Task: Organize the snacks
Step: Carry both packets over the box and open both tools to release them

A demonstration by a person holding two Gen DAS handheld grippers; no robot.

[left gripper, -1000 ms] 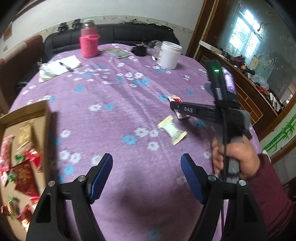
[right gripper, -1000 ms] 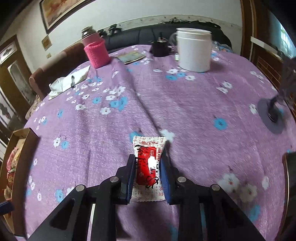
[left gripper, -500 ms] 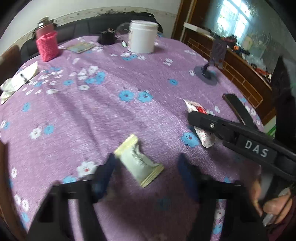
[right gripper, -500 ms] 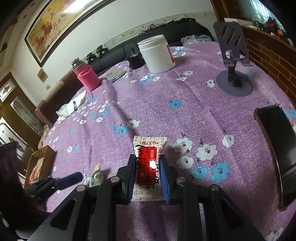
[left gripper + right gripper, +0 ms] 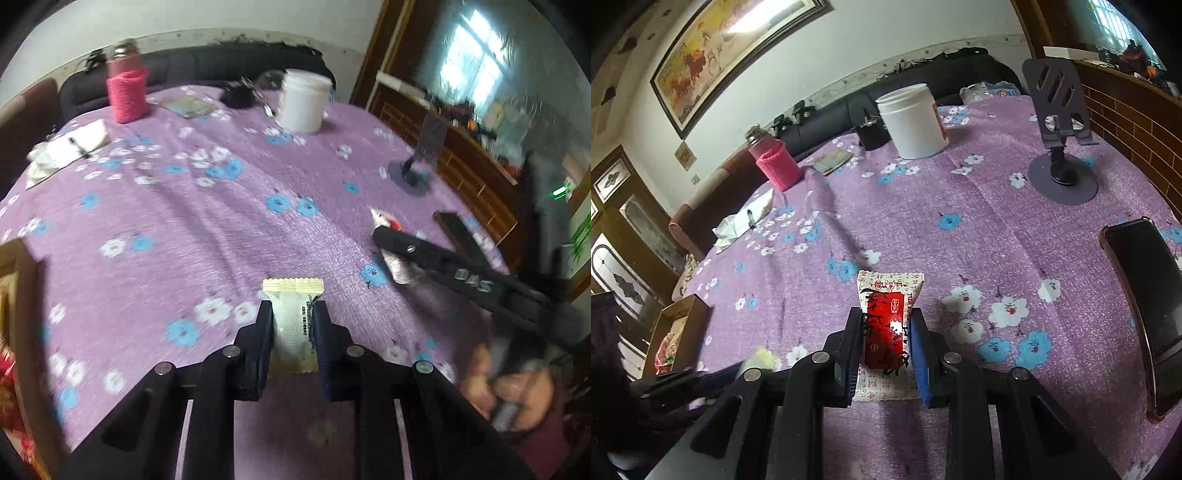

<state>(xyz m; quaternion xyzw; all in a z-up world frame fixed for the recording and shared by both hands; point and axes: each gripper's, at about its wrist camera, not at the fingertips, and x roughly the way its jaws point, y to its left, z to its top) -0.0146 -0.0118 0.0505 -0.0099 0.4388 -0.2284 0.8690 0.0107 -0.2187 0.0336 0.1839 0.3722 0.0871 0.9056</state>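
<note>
Purple cloth with blue and white flowers is spread over the round tabletop (image 5: 979, 229), on which everything is placed. At its left edge a brown cardboard box (image 5: 681, 325) is seen, with red snack packets inside. A white lidded jar (image 5: 912, 122) and a bottle in a pink knitted sleeve (image 5: 774, 164) are standing at the far side, well apart from each other. A grey phone stand (image 5: 1062, 162) is set to the right, and a dark phone (image 5: 1145, 295) is lying near the right edge. The left gripper (image 5: 291, 328) is held above the cloth, its jaws pressed on a cream snack packet (image 5: 293, 314), whose crimped end is sticking out forward. The right gripper (image 5: 886, 339) is held likewise, its jaws pinching a red and white snack packet (image 5: 888, 325) by both long sides.
</note>
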